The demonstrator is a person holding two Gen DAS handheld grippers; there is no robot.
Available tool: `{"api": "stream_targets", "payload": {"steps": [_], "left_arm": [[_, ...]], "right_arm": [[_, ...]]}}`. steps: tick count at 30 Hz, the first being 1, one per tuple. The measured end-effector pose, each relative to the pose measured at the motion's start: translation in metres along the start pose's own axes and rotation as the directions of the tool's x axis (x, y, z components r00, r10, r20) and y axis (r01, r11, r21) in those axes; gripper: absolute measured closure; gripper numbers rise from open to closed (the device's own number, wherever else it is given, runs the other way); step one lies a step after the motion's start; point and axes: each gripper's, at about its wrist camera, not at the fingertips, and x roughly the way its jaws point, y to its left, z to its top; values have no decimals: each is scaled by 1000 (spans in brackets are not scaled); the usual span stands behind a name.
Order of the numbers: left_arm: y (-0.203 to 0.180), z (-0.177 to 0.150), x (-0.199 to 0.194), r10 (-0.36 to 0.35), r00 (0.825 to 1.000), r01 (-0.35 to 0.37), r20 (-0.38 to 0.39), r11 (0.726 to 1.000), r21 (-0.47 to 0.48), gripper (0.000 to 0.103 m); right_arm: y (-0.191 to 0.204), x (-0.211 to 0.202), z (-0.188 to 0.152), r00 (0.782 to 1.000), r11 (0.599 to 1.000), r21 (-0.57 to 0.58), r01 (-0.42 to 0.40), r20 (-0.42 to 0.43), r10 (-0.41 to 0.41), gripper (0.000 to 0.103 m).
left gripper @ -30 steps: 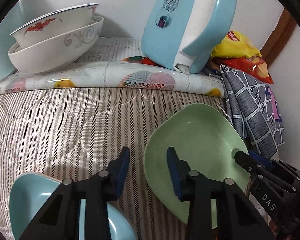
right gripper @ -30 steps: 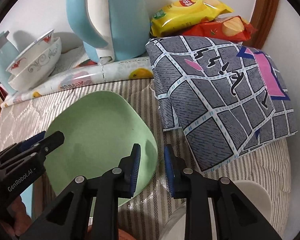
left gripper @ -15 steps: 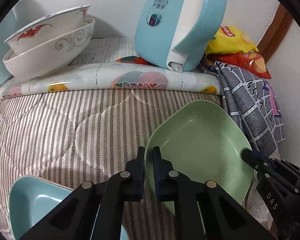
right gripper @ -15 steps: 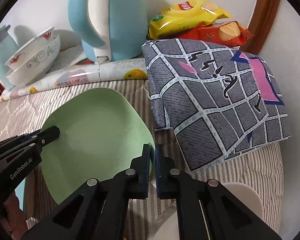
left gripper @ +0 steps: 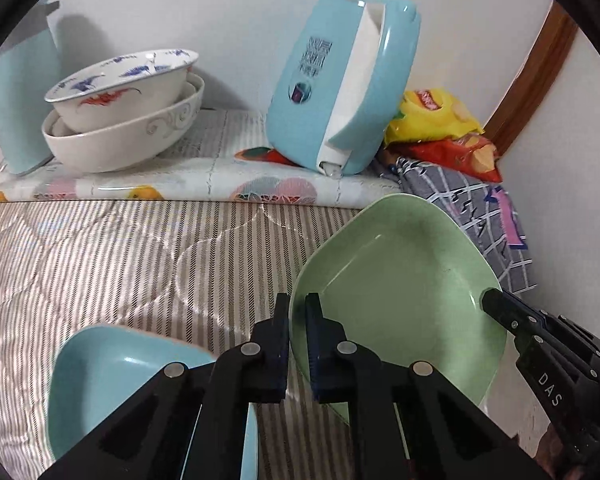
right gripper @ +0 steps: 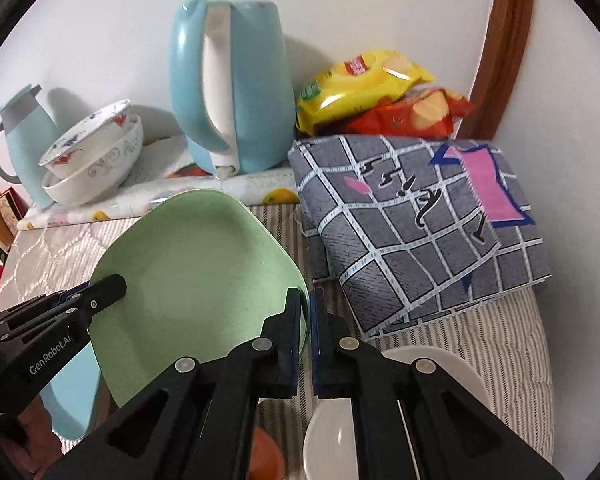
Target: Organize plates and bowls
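A pale green squarish plate (left gripper: 400, 292) hangs tilted just above the striped quilt, held from both sides. My left gripper (left gripper: 298, 304) is shut on its left rim, and my right gripper (left gripper: 500, 306) grips the opposite rim. In the right wrist view the same green plate (right gripper: 196, 272) has my right gripper (right gripper: 305, 300) shut on its right edge and my left gripper (right gripper: 108, 290) on its left edge. A light blue plate (left gripper: 112, 380) lies on the quilt at lower left. Two stacked patterned bowls (left gripper: 120, 120) sit on the raised shelf behind.
A blue kettle (left gripper: 340, 92) and a blue jug (right gripper: 24, 136) stand on the shelf by the wall. Snack bags (right gripper: 372, 92) and a folded grey checked cloth (right gripper: 420, 232) lie at the right. A white dish (right gripper: 452, 364) sits below the right gripper.
Both grippers closed onto opposite rims of the green plate, then rose with it. The plate now hangs off the quilt and the shelf objects sit lower in view.
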Motion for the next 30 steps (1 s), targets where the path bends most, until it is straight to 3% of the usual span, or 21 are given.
{"api": "stream_targets", "payload": {"steps": [18, 30], "left_arm": [[0, -27, -76, 12, 997, -11, 77, 1000, -25, 95], [5, -42, -108, 14, 994, -8, 111, 999, -49, 95]], "right_arm": [[12, -78, -25, 996, 999, 3, -42, 84, 42, 98], [22, -107, -36, 992, 999, -9, -51, 115, 52, 98]]}}
